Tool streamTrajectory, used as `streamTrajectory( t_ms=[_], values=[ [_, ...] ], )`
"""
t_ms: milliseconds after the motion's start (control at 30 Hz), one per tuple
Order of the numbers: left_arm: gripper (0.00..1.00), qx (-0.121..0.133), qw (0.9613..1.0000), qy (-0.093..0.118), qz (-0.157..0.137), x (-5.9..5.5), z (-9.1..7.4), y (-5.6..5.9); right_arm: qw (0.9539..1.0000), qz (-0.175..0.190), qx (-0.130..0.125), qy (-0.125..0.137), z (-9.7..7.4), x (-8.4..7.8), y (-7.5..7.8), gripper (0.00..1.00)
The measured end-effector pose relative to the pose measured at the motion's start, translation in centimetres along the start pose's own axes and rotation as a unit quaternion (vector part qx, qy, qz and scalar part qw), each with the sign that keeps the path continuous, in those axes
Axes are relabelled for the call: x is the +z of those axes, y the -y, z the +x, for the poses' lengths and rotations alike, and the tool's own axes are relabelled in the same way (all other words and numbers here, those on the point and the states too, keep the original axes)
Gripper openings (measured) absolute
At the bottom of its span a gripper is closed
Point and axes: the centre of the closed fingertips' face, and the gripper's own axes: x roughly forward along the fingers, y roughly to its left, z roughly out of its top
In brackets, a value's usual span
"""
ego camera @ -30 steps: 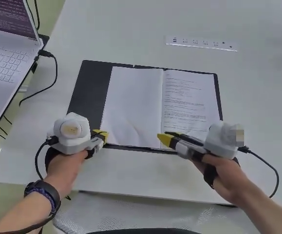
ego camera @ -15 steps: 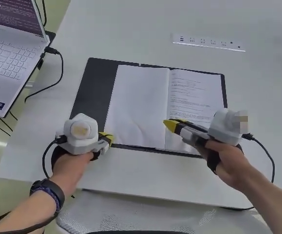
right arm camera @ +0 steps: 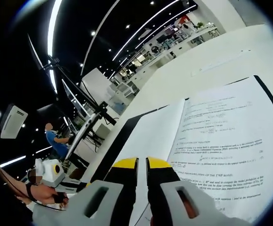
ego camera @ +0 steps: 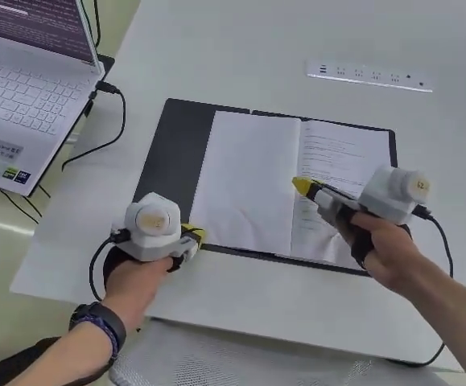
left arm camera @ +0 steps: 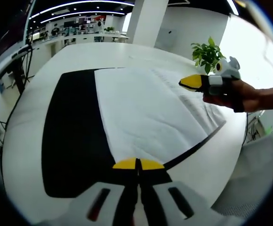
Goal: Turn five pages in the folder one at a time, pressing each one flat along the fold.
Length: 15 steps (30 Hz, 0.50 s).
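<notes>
A black folder (ego camera: 168, 153) lies open on the white table, with a blank white page (ego camera: 249, 181) on the left and a printed page (ego camera: 341, 169) on the right. My left gripper (ego camera: 196, 237) rests shut at the folder's near left edge, its yellow tips (left arm camera: 138, 164) over the black cover (left arm camera: 75, 136). My right gripper (ego camera: 301, 186) hovers shut above the fold, near the inner edge of the printed page (right arm camera: 226, 136), with nothing between its tips (right arm camera: 141, 163).
An open laptop (ego camera: 23, 88) sits at the far left, its cables (ego camera: 104, 137) trailing toward the folder. A white power strip (ego camera: 369, 76) lies beyond the folder. The table's near edge (ego camera: 241, 330) runs just behind both hands.
My right gripper has moved from the folder's near edge up and away over the fold. The left gripper keeps its place at the folder's near left edge; the head camera has shifted.
</notes>
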Motion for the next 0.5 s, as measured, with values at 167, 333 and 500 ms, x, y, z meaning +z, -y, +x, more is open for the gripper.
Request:
streamTrajectory(
  t_ms=[167, 333, 500],
  values=[
    [0.0, -0.003, 0.9999, 0.005, -0.01, 0.0, 0.1, 0.0, 0.9999, 0.005, -0.006, 0.013, 1.1, 0.7, 0.5, 0.02],
    [0.0, 0.0, 1.0, 0.005, -0.005, -0.1, 0.2, -0.1, 0.9998, 0.014, -0.016, 0.008, 1.8, 0.1, 0.6, 0.0],
    [0.0, 0.003, 1.0, 0.006, -0.002, -0.1, 0.3, -0.1, 0.9997, 0.008, -0.024, -0.006, 1.9, -0.8, 0.3, 0.0]
  ],
)
